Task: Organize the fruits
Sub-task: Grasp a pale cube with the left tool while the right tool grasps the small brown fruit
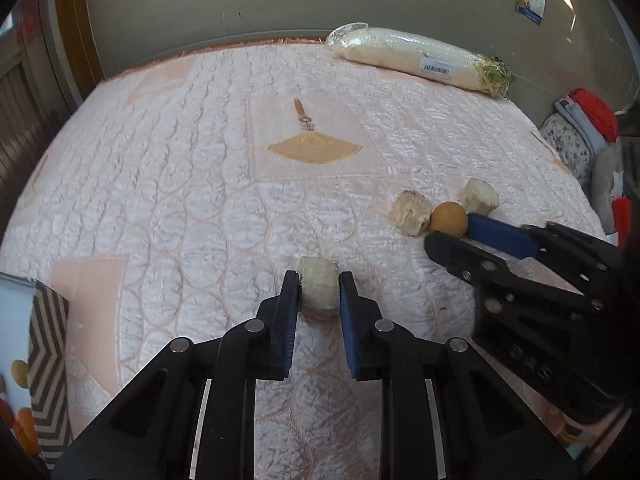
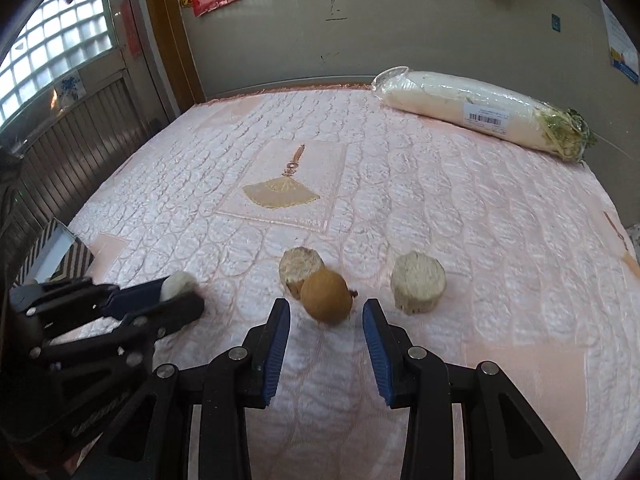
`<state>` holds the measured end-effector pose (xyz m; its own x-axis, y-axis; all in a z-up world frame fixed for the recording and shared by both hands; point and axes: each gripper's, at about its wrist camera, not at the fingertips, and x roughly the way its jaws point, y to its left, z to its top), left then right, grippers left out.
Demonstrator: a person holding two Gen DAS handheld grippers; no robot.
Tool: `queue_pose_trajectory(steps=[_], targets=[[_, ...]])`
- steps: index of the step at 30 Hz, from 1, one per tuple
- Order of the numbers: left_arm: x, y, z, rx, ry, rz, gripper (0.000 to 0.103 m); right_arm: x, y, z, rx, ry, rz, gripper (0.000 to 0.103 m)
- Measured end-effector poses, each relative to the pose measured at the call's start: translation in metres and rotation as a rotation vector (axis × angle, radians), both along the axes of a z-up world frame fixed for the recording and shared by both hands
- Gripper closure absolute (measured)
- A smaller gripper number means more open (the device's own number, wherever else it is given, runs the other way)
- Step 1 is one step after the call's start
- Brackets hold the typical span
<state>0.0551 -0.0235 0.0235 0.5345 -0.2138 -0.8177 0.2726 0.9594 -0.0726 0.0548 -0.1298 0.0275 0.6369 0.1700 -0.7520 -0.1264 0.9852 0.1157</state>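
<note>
My left gripper (image 1: 319, 286) is shut on a pale cylindrical chunk (image 1: 318, 296), which rests on the pink quilted cloth (image 1: 180, 200). The right wrist view shows the same grip at the left, the chunk (image 2: 179, 283) between the fingers. My right gripper (image 2: 326, 305) stands open, with a round brown fruit (image 2: 325, 296) just ahead between its fingertips; the blue pads are clear of it. Two more pale chunks lie there, one (image 2: 298, 264) touching the fruit and one (image 2: 418, 282) to its right. In the left wrist view the right gripper (image 1: 452, 231) reaches the fruit (image 1: 449, 218).
A plastic-wrapped white radish (image 2: 480, 110) lies at the far right of the cloth by the wall. A box with a chevron pattern (image 1: 48, 344) sits at the near left edge. Folded fabrics (image 1: 580, 136) are piled beyond the right edge.
</note>
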Motion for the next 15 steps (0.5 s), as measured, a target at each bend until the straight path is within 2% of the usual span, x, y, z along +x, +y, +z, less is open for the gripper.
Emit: queue_pose_trajectory(steps=[2,5,12,15], targets=[[0.003,0.006,0.002,-0.049,0.029,0.001,0.084,0.004,0.001,-0.002,-0.013,0.009,0.005,0.077],[0.007,0.017,0.002,-0.123,0.073,0.01,0.084,0.003,-0.003,-0.002,0.015,0.009,-0.014,0.077],[-0.004,0.028,0.005,-0.15,0.086,0.015,0.084,-0.023,-0.008,0.01,0.049,-0.033,-0.065,0.077],[-0.018,0.026,0.011,-0.134,0.064,0.007,0.084,-0.04,-0.005,0.018,0.065,-0.064,-0.072,0.077]])
